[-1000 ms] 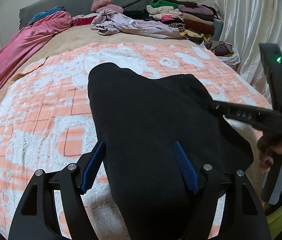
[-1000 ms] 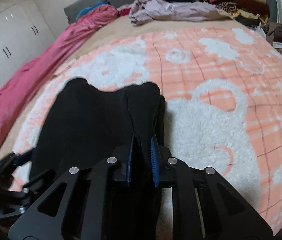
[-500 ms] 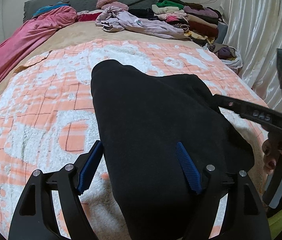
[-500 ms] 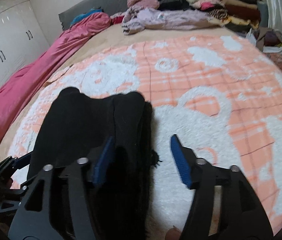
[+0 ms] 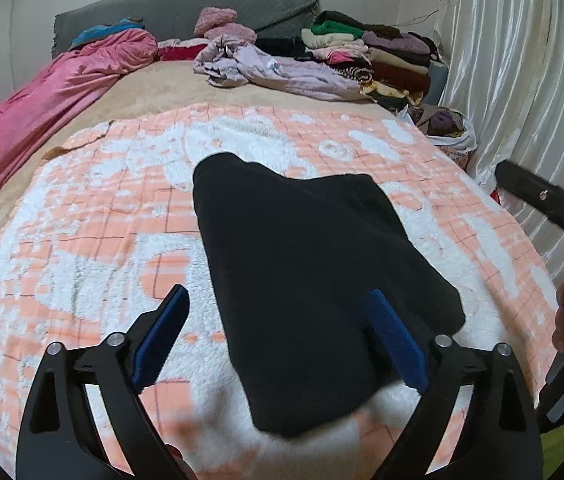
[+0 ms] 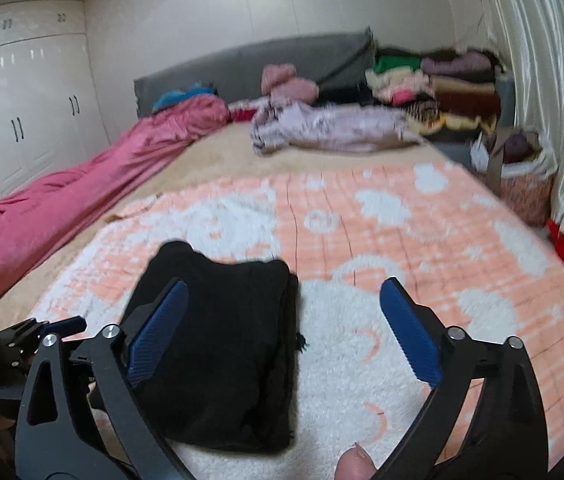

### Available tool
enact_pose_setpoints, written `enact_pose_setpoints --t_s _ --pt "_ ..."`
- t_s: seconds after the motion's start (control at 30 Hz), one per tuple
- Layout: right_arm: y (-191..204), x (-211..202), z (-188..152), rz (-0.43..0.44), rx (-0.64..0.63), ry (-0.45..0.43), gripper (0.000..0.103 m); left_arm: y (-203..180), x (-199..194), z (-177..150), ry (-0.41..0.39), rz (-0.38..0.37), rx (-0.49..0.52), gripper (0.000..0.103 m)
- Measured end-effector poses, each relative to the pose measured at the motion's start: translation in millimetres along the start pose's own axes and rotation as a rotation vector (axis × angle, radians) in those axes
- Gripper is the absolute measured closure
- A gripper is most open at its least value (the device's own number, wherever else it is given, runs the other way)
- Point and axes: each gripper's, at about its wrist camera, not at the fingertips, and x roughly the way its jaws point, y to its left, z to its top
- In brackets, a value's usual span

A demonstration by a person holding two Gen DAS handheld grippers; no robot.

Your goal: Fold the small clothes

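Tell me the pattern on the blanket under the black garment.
The blanket is an orange-pink grid check with fluffy white shapes; clearest in the left wrist view.

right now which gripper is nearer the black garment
Left. The left gripper hangs open just over the black garment's near end; the right gripper, also open, is lifted off its right edge.

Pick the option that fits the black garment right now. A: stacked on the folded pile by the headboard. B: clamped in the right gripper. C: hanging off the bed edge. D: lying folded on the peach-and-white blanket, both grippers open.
D: the black garment lies on the blanket, with the right gripper and left gripper spread wide and clear of it.
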Motion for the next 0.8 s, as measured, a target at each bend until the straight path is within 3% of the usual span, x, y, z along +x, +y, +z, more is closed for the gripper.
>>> enact_pose_setpoints --t_s 0.2,0.37,0.63,0.8 --pt "22 -36 -14 -0.006 -0.059 -0.088 0.009 7 -32 -11 -0.046 0.015 -0.003 0.005" --pt "32 -56 -34 -0.019 -0.082 -0.103 0.009 12 -52 -25 -0.076 0.04 0.001 0.005" --pt "39 -75 -72 -0.018 -0.046 -0.049 0.009 22 -85 -51 -0.108 0.055 0.005 0.005" --pt "46 -83 -94 -0.026 -0.018 0.016 0.009 29 -95 -73 -0.083 0.058 0.025 0.005"
